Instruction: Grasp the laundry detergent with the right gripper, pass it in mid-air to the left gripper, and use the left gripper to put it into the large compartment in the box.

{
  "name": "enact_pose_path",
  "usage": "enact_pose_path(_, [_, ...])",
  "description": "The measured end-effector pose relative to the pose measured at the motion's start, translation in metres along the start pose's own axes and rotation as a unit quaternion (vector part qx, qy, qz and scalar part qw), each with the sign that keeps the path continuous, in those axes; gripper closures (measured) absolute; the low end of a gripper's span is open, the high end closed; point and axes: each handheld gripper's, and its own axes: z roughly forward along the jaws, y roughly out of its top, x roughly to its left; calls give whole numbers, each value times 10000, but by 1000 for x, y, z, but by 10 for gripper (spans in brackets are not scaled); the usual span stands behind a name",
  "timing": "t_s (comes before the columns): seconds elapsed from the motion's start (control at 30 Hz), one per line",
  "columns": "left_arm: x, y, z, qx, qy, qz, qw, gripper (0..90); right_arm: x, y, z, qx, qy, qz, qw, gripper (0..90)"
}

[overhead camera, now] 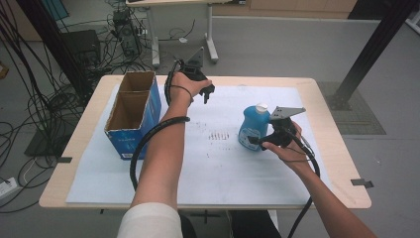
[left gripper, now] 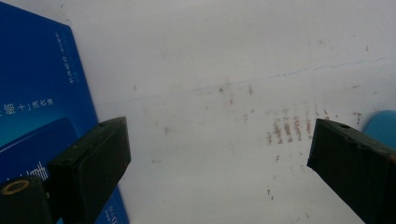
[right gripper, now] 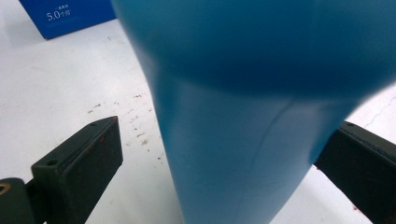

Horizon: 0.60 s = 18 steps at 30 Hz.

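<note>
**Two grippers out, one bottle about to be gripped**

Two black two-jaw tools are over the table. The right gripper (overhead camera: pixel 258 141) is at the blue plastic bottle with the white cap (overhead camera: pixel 254 125), which stands upright on the white paper sheet (overhead camera: pixel 223 168) right of the table's middle. In the right gripper view the bottle's blue body (right gripper: pixel 243 140) sits between the jaws, which stand wide; a gap shows on the left side, while the right jaw lies close to the wall, contact not certain. So: bracketing, not yet clamped.

The left gripper (overhead camera: pixel 208 94) is held up near the far edge of the sheet, just right of the open blue cardboard box with two compartments (overhead camera: pixel 132 115). Its jaws stand wide with nothing between them; through them I see bare sheet with faint reddish smudges (left gripper: pixel 289 128) and the box's blue side (left gripper: pixel 37 102).

Judgement: the step in hand looks like taking hold of the bottle, probably for the box. To do it well, centre the body between the jaws before closing, so the nearer jaw does not nudge the bottle sideways. Close steadily on the narrower waist, jaws level, since smooth curved plastic can slip or pivot. Keep the bottle upright on lifting. The box compartments look empty and well apart from the bottle.
</note>
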Motion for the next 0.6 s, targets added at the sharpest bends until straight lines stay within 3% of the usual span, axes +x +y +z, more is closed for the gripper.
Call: enact_pose_path(0.6, [0, 0, 0, 6, 2, 6, 10000, 61, -1, 0, 2, 35, 4, -58, 10000, 16])
